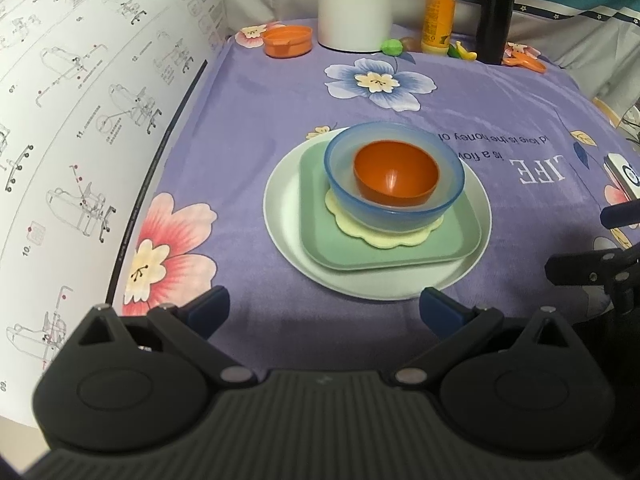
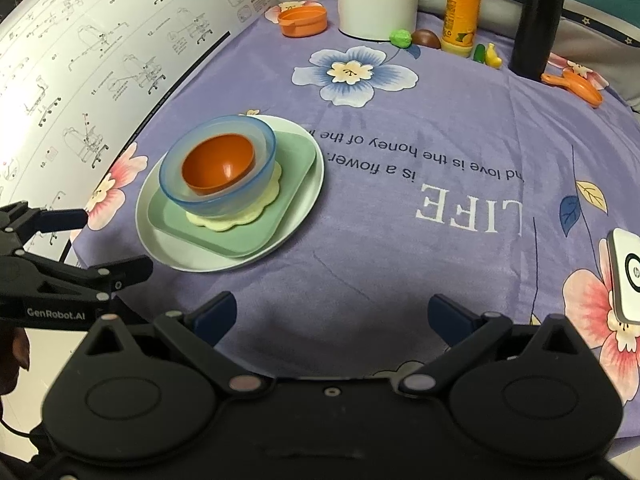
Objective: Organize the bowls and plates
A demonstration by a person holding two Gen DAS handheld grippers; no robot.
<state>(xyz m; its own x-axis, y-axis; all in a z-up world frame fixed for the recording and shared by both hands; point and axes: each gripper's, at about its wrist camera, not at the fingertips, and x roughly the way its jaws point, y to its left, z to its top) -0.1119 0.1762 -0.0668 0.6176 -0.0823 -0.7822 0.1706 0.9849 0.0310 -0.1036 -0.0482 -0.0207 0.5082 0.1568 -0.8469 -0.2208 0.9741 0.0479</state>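
Observation:
A stack stands on the purple flowered cloth: a round white plate (image 1: 288, 236), a square green plate (image 1: 320, 240), a pale yellow scalloped coaster (image 1: 384, 238), a clear blue bowl (image 1: 340, 184) and an orange bowl (image 1: 394, 178) nested inside it. The stack also shows left of centre in the right wrist view, with the white plate (image 2: 160, 236), green plate (image 2: 296, 164), blue bowl (image 2: 176, 184) and orange bowl (image 2: 218, 168). My left gripper (image 1: 324, 312) is open and empty, just in front of the stack. My right gripper (image 2: 332, 314) is open and empty, right of the stack.
A large instruction sheet (image 1: 80, 120) stands along the left. At the back are an orange cup (image 1: 288, 40), a white canister (image 1: 354, 4), an orange bottle (image 1: 438, 8), a black bottle (image 1: 498, 12) and small toys. A white device (image 2: 626, 280) lies at the right edge.

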